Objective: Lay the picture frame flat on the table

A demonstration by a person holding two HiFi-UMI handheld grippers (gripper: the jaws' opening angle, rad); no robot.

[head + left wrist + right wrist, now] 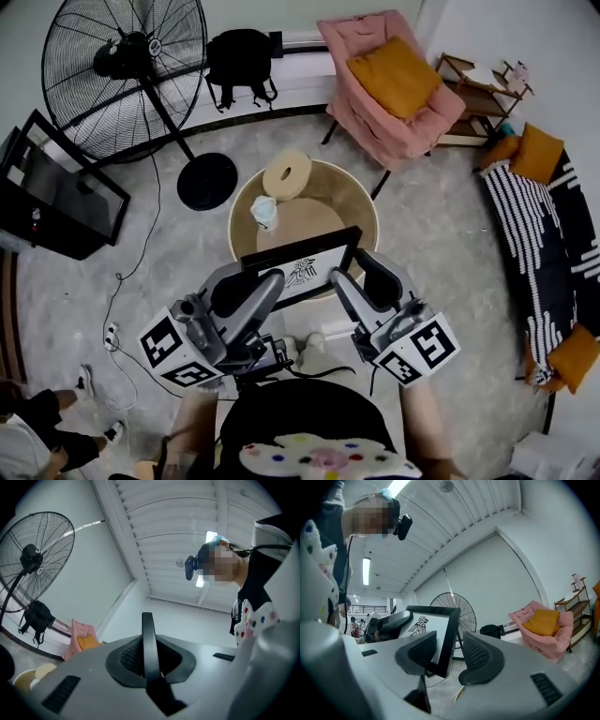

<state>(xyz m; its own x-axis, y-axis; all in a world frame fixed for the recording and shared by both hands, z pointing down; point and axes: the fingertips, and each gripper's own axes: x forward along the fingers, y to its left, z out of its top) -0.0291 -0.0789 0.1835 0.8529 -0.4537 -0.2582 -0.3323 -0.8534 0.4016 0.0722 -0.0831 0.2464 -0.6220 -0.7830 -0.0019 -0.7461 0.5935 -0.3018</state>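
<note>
The black picture frame [300, 267] with a white print is held up, tilted, over the near rim of the round tan table [352, 202]. My left gripper [267, 281] grips its left side. In the left gripper view my left gripper [149, 644] is shut on the frame's thin black edge [148, 630]. My right gripper [361, 277] is at the frame's right side. In the right gripper view the picture frame [433, 625] has its right edge between the jaws of my right gripper [450, 656]. The left pad overlaps its front, and a gap shows before the right pad.
A pale ring-shaped roll [287, 173] and a crumpled bluish-white thing [264, 212] lie on the table's far half. Around it stand a big floor fan [127, 66], a black backpack [241, 56], a pink armchair [389, 84], a black cabinet [56, 192] and a striped sofa [544, 234].
</note>
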